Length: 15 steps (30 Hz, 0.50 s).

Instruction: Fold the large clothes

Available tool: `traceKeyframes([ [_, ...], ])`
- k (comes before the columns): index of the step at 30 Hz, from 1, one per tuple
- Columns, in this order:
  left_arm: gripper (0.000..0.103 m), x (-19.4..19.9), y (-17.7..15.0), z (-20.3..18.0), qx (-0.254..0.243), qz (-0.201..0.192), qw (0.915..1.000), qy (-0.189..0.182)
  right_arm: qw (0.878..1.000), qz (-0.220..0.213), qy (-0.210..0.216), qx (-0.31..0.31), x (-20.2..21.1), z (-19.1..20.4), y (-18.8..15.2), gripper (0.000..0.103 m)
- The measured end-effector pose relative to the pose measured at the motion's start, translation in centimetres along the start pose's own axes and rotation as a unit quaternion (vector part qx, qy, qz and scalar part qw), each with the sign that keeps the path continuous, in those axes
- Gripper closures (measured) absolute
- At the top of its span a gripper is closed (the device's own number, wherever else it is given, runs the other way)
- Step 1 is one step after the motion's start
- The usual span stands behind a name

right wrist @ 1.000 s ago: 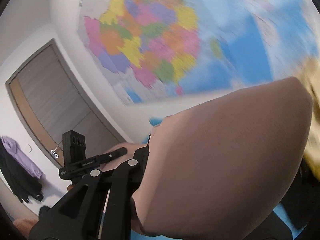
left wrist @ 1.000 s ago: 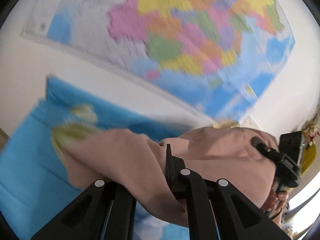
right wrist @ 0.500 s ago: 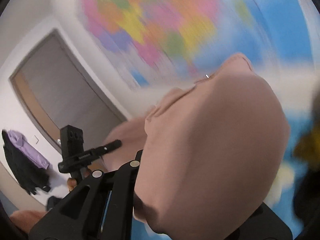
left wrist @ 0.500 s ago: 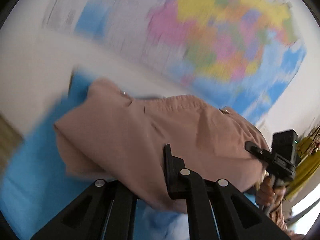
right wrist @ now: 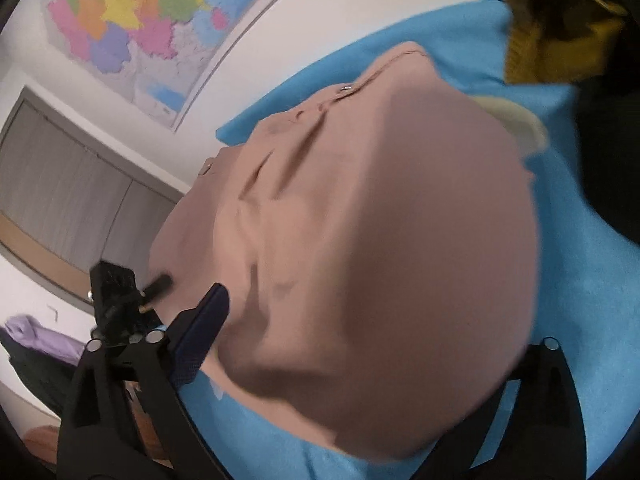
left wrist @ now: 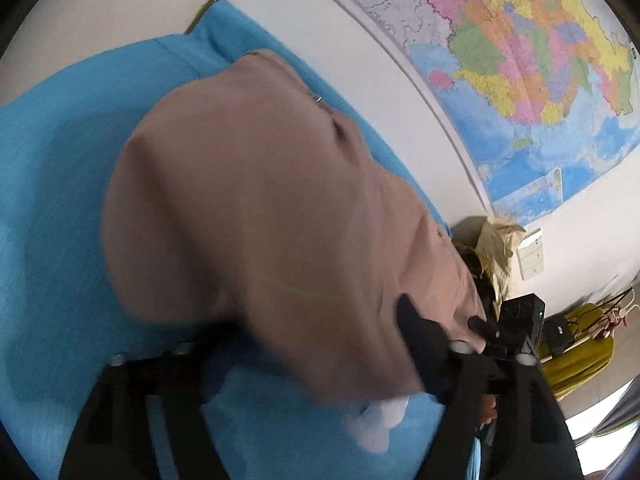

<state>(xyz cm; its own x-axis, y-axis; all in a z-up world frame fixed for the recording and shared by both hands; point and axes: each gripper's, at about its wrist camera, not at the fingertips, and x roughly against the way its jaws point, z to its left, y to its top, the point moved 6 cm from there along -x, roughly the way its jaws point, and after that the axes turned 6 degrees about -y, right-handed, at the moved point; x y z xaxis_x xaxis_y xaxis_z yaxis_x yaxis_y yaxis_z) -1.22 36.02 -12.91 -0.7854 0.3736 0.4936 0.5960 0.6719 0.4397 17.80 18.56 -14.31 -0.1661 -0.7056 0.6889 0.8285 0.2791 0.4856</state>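
A large dusty-pink garment (left wrist: 260, 184) with small metal snaps lies billowed on a blue sheet (left wrist: 60, 160). My left gripper (left wrist: 304, 328) is low over its near edge. Its jaws are opening and stand wide apart, with cloth sagging between them and over the left finger, and the pads are off the cloth. In the right wrist view the same garment (right wrist: 380, 200) fills the middle. My right gripper (right wrist: 376, 320) straddles its near hem. Its jaws are opening too, wide, and cloth hides most of the right finger.
A coloured wall map (left wrist: 520, 40) hangs behind the blue sheet (right wrist: 580, 280). A heap of yellow and dark clothes (right wrist: 540, 20) sits at the sheet's far right. A grey door (right wrist: 60, 192) and a purple garment (right wrist: 28, 332) are off to the left.
Both grippers have come down from in front of the map to just above the sheet. Their jaws, shut on the garment before, have spread wide, and the garment has dropped onto the sheet.
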Motion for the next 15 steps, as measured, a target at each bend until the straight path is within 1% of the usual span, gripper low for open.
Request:
traceKeyframes([
  [1,0.010,-0.9,0.4,-0.6,-0.012,0.005,0.9999,-0.002,1.000,0.001,0.002,0.006,-0.5,0.3,0.3,0.007],
  [2,0.008,-1.5,0.7,-1.0,-0.022,0.008,0.9997,0.001,1.000,-0.002,0.001,0.009,-1.0,0.6,0.6,0.007],
  [3,0.007,-2.3,0.9,-1.4,-0.032,0.010,0.9994,0.011,1.000,-0.005,0.001,0.015,-1.6,0.9,0.9,0.007],
  [5,0.007,-3.8,1.6,-2.0,-0.047,0.010,0.9985,0.026,0.999,-0.012,-0.009,0.028,-2.3,1.5,1.6,0.007],
  [6,0.007,-4.5,2.1,-2.1,-0.046,0.007,0.9985,0.030,0.999,-0.012,-0.011,0.034,-2.8,1.9,1.8,0.007],
  [7,0.007,-4.9,2.7,-2.1,-0.035,0.002,0.9990,0.029,0.999,-0.014,-0.012,0.038,-3.4,2.2,2.2,0.007],
  [8,0.007,-5.1,3.1,-1.9,-0.025,0.001,0.9993,0.027,0.999,-0.020,-0.011,0.038,-3.8,2.3,2.7,0.010],
  [9,0.008,-5.4,3.6,-1.8,-0.013,0.000,0.9996,0.023,0.999,-0.023,-0.007,0.032,-4.1,2.3,3.0,0.017],
  [10,0.013,-5.7,4.1,-1.7,-0.002,-0.001,0.9997,0.023,1.000,-0.022,0.003,0.021,-4.5,2.3,3.5,0.027],
  [11,0.019,-5.9,4.5,-1.6,0.003,-0.001,0.9997,0.026,1.000,-0.014,0.010,0.011,-4.9,2.1,3.7,0.050],
  [12,0.043,-6.4,4.8,-1.3,0.008,0.007,0.9993,0.035,1.000,-0.005,0.021,0.001,-5.4,2.1,3.9,0.062],
  [13,0.066,-7.0,5.0,-0.9,0.017,0.019,0.9989,0.040,0.999,-0.003,0.031,-0.006,-5.8,2.1,4.2,0.066],
  [14,0.071,-7.4,5.1,-0.6,0.031,0.024,0.9989,0.026,1.000,-0.005,0.027,0.000,-5.8,2.3,4.3,0.074],
  [15,0.076,-7.4,5.3,-0.5,0.039,0.022,0.9988,0.020,1.000,-0.008,0.019,0.014,-5.7,2.8,4.6,0.078],
])
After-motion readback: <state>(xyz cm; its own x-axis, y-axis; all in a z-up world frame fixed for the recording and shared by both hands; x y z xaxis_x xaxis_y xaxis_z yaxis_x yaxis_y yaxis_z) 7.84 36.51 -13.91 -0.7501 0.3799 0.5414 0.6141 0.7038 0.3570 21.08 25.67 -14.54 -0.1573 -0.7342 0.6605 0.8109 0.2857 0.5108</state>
